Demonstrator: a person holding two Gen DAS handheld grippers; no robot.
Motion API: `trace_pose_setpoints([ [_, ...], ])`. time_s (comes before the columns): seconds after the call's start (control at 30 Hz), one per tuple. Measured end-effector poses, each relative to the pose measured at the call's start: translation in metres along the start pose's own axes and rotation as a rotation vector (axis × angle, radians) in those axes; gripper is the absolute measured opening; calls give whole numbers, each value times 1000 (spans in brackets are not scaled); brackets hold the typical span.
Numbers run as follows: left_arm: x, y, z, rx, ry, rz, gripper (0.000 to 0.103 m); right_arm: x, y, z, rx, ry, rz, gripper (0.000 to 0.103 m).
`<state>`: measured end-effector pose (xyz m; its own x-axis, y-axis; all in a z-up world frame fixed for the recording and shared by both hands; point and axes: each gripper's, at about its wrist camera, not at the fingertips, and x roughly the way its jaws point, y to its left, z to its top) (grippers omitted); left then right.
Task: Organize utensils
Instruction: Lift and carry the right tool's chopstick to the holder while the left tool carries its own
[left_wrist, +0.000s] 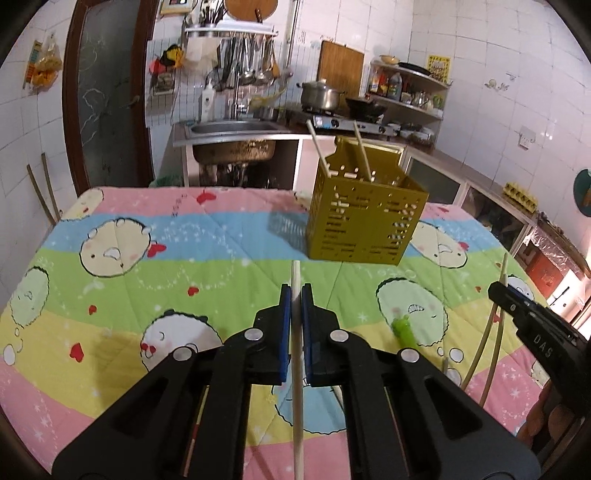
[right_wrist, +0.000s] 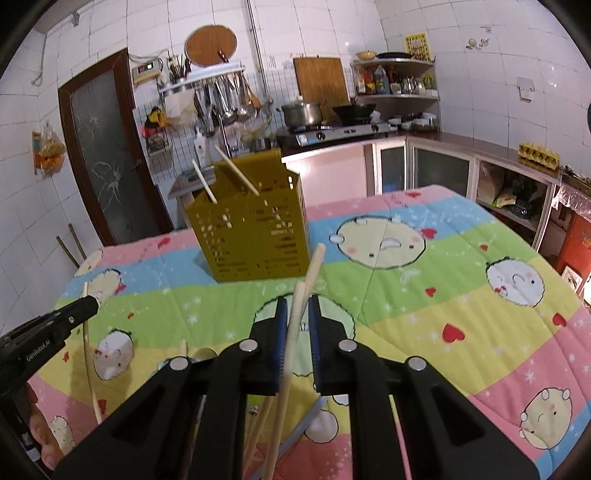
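A gold perforated utensil holder (left_wrist: 364, 225) stands on the cartoon-print tablecloth (left_wrist: 147, 236) with two chopsticks (left_wrist: 319, 151) leaning in it; it also shows in the right wrist view (right_wrist: 255, 236). My left gripper (left_wrist: 295, 295) is shut on a pale chopstick (left_wrist: 297, 387), held above the cloth short of the holder. My right gripper (right_wrist: 297, 306) is shut on two chopsticks (right_wrist: 295, 332) that cross between its pads, in front of the holder. The right gripper also shows at the right edge of the left wrist view (left_wrist: 498, 290), the left gripper at the left edge of the right wrist view (right_wrist: 90, 304).
A green utensil handle (left_wrist: 402, 328) and more chopsticks (left_wrist: 480, 350) lie on the cloth to the right of my left gripper. Other utensils (right_wrist: 258, 424) lie under my right gripper. Behind the table are a sink (left_wrist: 232, 129), stove (left_wrist: 347, 122) and counter.
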<state>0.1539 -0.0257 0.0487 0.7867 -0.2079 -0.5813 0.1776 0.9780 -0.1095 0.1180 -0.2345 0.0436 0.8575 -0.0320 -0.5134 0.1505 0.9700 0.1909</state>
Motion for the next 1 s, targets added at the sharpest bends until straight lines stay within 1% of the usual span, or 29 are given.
trace_pose_setpoints([
  [0.17, -10, 0, 1, 4, -37, -10, 4, -20, 2, 10, -4, -65, 6, 10],
  [0.37, -23, 5, 6, -15, -74, -26, 4, -42, 7, 20, -23, -132, 10, 7],
  [0.6, -37, 6, 12, -10, -115, -33, 4, -59, 15, 27, -40, -192, 16, 6],
  [0.73, -43, 8, 13, -16, -136, -38, 4, -64, 20, 26, -47, -207, 24, 6],
  [1.0, -48, 8, 21, -12, -158, -44, 4, -65, 24, 30, -65, -206, 26, 6],
])
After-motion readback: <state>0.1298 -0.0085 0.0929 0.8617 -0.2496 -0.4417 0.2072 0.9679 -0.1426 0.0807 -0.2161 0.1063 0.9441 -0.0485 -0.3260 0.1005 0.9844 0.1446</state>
